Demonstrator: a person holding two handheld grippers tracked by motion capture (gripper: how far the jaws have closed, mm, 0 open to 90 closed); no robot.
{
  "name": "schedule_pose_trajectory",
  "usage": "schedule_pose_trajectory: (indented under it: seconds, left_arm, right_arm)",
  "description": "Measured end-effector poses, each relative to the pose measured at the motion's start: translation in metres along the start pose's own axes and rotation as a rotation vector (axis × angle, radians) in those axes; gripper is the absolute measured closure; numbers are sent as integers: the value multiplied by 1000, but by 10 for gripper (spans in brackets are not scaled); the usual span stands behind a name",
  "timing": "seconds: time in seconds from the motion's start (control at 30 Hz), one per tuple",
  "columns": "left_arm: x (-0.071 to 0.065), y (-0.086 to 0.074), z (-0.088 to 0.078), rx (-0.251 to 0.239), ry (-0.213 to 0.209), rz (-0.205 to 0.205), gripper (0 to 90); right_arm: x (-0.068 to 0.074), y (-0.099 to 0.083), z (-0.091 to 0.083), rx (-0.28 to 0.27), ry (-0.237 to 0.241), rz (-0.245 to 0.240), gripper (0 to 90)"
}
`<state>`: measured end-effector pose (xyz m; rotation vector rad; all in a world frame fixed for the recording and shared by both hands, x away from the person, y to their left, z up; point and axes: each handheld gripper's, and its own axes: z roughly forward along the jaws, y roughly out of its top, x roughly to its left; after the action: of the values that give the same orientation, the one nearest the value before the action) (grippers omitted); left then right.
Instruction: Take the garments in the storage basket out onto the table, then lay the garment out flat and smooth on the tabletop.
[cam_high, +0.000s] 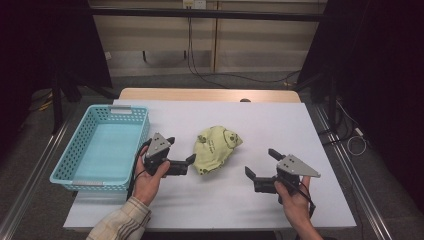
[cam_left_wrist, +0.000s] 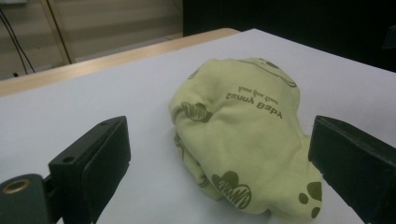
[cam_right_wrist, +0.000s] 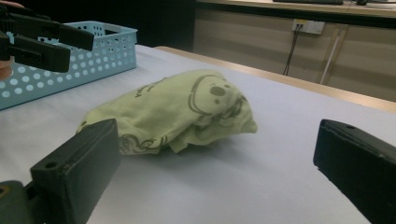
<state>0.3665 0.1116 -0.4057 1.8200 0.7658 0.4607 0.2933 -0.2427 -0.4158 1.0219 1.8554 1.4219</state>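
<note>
White table top (cam_high: 280, 125) under dim light, dark curtains both sides, cables on the far wall. Crumpled pale-green garment (cam_high: 216, 148) with brown prints lies mid-table, right of the turquoise basket (cam_high: 131, 145), not touching it

Left gripper (cam_high: 181, 152) sits between basket and garment, jaws spread wide, pointing right at the cloth. High view: 1 jaw tip right at the cloth's lower left edge, contact can't be confirmed. Left gripper view: garment (cam_left_wrist: 243, 135) sits in the gap between the 2 jaws, nearer the right-hand one, nothing clamped

Right gripper (cam_high: 261, 162) is near the garment's lower right, apart from it, jaws wide and aimed left. Right gripper view: garment (cam_right_wrist: 173, 114) ahead of the jaws, bare table between, basket (cam_right_wrist: 70, 65) and left gripper (cam_right_wrist: 51, 42) behind it

Hard to read: garment type unclear, folds hide its shape; print text upside down in left gripper view; jaw tips cut off at frame edges; basket's near rim partly behind the left hand (cam_high: 150, 177)
</note>
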Motion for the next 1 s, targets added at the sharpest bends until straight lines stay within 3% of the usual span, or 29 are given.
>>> schedule_pose_trajectory:
  seconds: [0.1,0.2,0.27,0.53,0.63,0.83,0.93,1.0]
  left_arm:
    - [0,-3,-3,-14,-11,-6,56]
    - [-2,-5,-6,-35,11,10,49]
    - [-2,-6,-6,-45,16,-5,52]
    - [1,-9,-5,-33,23,-10,52]
    - [2,-12,-2,-6,27,11,52]
    - [8,-15,1,15,9,6,60]
    - [9,-17,3,21,5,6,71]
    - [9,-17,4,25,9,11,71]
  right_arm:
    - [5,3,9,5,25,-8,0]
    - [9,7,19,10,43,-26,0]
    - [12,8,24,16,55,-36,0]
    - [21,19,50,42,100,-73,1]
    - [26,22,60,74,151,-80,13]
    - [36,26,78,124,209,-126,20]
    - [42,28,87,130,241,-151,55]
    - [45,28,92,138,237,-150,88]
